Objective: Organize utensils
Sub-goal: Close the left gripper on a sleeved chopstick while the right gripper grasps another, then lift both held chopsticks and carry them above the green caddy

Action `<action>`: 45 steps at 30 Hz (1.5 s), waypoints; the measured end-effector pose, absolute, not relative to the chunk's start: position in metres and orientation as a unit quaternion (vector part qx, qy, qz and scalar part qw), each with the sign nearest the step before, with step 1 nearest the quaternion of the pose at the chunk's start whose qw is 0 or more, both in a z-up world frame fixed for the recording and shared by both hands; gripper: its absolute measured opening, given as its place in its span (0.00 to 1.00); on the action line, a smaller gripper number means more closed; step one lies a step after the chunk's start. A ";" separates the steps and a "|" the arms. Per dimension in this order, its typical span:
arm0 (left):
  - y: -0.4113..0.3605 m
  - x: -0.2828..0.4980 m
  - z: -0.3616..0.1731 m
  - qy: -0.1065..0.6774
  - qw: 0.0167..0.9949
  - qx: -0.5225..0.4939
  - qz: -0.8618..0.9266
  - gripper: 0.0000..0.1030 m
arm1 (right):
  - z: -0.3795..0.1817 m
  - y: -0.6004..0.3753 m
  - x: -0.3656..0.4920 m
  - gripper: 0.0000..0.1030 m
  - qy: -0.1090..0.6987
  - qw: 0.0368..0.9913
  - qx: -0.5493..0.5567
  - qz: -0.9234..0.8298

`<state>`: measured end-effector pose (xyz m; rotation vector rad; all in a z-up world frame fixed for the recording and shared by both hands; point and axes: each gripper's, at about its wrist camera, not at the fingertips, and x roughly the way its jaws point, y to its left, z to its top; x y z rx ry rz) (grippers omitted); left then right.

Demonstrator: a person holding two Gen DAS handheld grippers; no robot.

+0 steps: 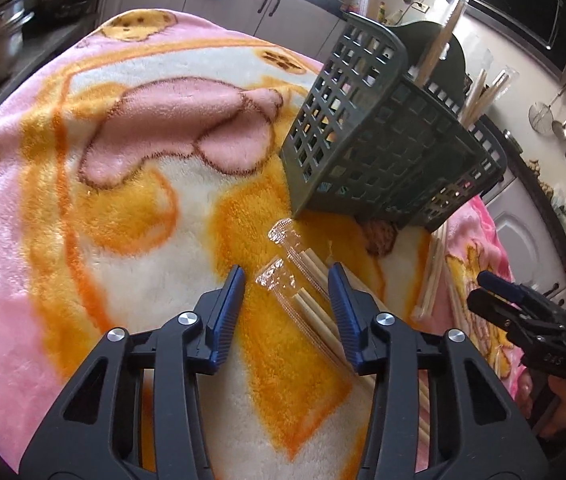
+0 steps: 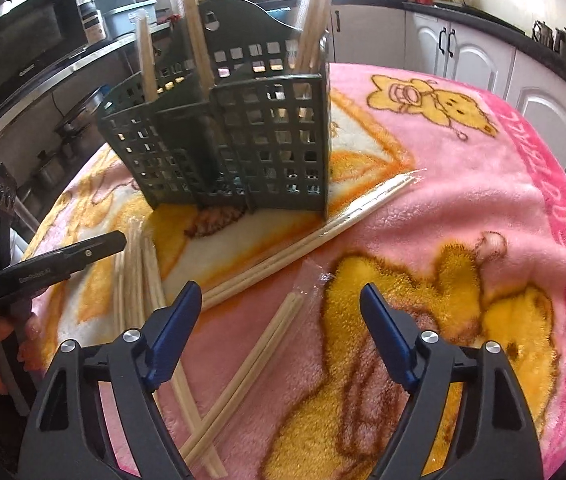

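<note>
**Both claws low over wrapped chopsticks**

Your left claw (image 1: 287, 280) stands narrowed around a wrapped chopstick pair (image 1: 307, 304), pads not touching it. Your right claw (image 2: 279, 300) gapes wide, another wrapped pair (image 2: 255, 340) lying between its fingers on the blanket (image 2: 463, 208). The green utensil basket (image 2: 243, 132) stands just beyond both.

Blanket (image 1: 83, 208): plush fleece cloth, fuzzy, soft sheen. Caddy (image 1: 367, 140): dark green moulded plastic, matt lattice. Chopsticks (image 2: 243, 344): pale bare wood, matt, in clear glossy crinkled plastic sleeves (image 1: 279, 280). Gripper fingers (image 1: 225, 312): black matt plastic, blue ribbed pads, shiny metal screws.
</note>
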<state>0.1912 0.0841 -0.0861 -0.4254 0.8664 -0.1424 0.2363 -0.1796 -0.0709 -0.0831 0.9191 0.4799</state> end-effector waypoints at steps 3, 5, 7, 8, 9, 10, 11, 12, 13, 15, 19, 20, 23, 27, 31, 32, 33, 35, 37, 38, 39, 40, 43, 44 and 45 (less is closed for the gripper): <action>0.085 0.192 -0.088 0.417 0.883 -0.205 -0.066 0.25 | -0.076 -0.182 0.243 0.73 0.450 0.864 -0.027 0.226; 0.086 0.192 -0.088 0.417 0.882 -0.208 -0.065 0.20 | -0.079 -0.183 0.247 0.71 0.458 0.860 -0.019 0.223; 0.089 0.191 -0.089 0.417 0.883 -0.207 -0.065 0.16 | -0.083 -0.185 0.252 0.69 0.468 0.856 -0.008 0.218; 0.089 0.191 -0.090 0.417 0.883 -0.206 -0.066 0.15 | -0.085 -0.185 0.254 0.68 0.472 0.854 -0.005 0.217; 0.090 0.191 -0.090 0.417 0.883 -0.206 -0.066 0.13 | -0.086 -0.185 0.256 0.67 0.476 0.853 -0.002 0.215; 0.091 0.191 -0.091 0.417 0.883 -0.206 -0.067 0.12 | -0.088 -0.186 0.258 0.66 0.480 0.851 0.000 0.213; 0.091 0.191 -0.091 0.416 0.883 -0.207 -0.068 0.11 | -0.089 -0.186 0.260 0.65 0.481 0.851 0.002 0.212; 0.093 0.191 -0.092 0.416 0.883 -0.209 -0.069 0.11 | -0.090 -0.187 0.261 0.64 0.482 0.850 0.003 0.211; 0.093 0.191 -0.092 0.415 0.882 -0.209 -0.070 0.10 | -0.091 -0.187 0.262 0.64 0.482 0.851 0.001 0.211; 0.095 0.191 -0.093 0.415 0.882 -0.212 -0.071 0.09 | -0.092 -0.185 0.262 0.62 0.480 0.852 -0.008 0.210; 0.099 0.190 -0.094 0.414 0.880 -0.221 -0.071 0.05 | -0.093 -0.187 0.260 0.52 0.476 0.855 -0.020 0.204; 0.100 0.190 -0.094 0.414 0.880 -0.223 -0.071 0.05 | -0.093 -0.188 0.259 0.49 0.475 0.856 -0.023 0.202; 0.101 0.189 -0.094 0.412 0.880 -0.225 -0.069 0.03 | -0.093 -0.194 0.259 0.35 0.473 0.859 -0.024 0.196; 0.101 0.186 -0.092 0.408 0.883 -0.225 -0.064 0.01 | -0.093 -0.205 0.260 0.16 0.475 0.858 -0.004 0.194; 0.104 0.182 -0.089 0.401 0.885 -0.229 -0.061 0.00 | -0.087 -0.222 0.258 0.07 0.470 0.858 0.041 0.204; 0.105 0.181 -0.088 0.400 0.885 -0.229 -0.060 0.00 | -0.084 -0.223 0.256 0.07 0.466 0.859 0.047 0.208; 0.105 0.181 -0.086 0.398 0.886 -0.230 -0.058 0.00 | -0.080 -0.225 0.254 0.07 0.458 0.861 0.056 0.214; 0.107 0.178 -0.081 0.392 0.887 -0.237 -0.062 0.00 | -0.069 -0.229 0.247 0.07 0.441 0.865 0.069 0.229; 0.107 0.176 -0.075 0.385 0.888 -0.242 -0.067 0.00 | -0.056 -0.231 0.239 0.07 0.422 0.872 0.071 0.240; 0.106 0.174 -0.070 0.379 0.890 -0.244 -0.072 0.00 | -0.051 -0.231 0.237 0.07 0.416 0.873 0.072 0.243; 0.105 0.173 -0.066 0.375 0.891 -0.244 -0.076 0.00 | -0.044 -0.231 0.233 0.07 0.408 0.876 0.073 0.248; 0.103 0.171 -0.061 0.370 0.893 -0.245 -0.081 0.00 | -0.038 -0.231 0.229 0.07 0.399 0.879 0.073 0.251; 0.098 0.167 -0.044 0.353 0.897 -0.246 -0.098 0.00 | -0.021 -0.230 0.220 0.06 0.379 0.886 0.070 0.260; 0.096 0.166 -0.037 0.346 0.899 -0.248 -0.107 0.00 | -0.017 -0.230 0.218 0.06 0.373 0.888 0.068 0.261; 0.093 0.165 -0.033 0.341 0.900 -0.248 -0.112 0.00 | -0.011 -0.229 0.215 0.06 0.366 0.891 0.065 0.262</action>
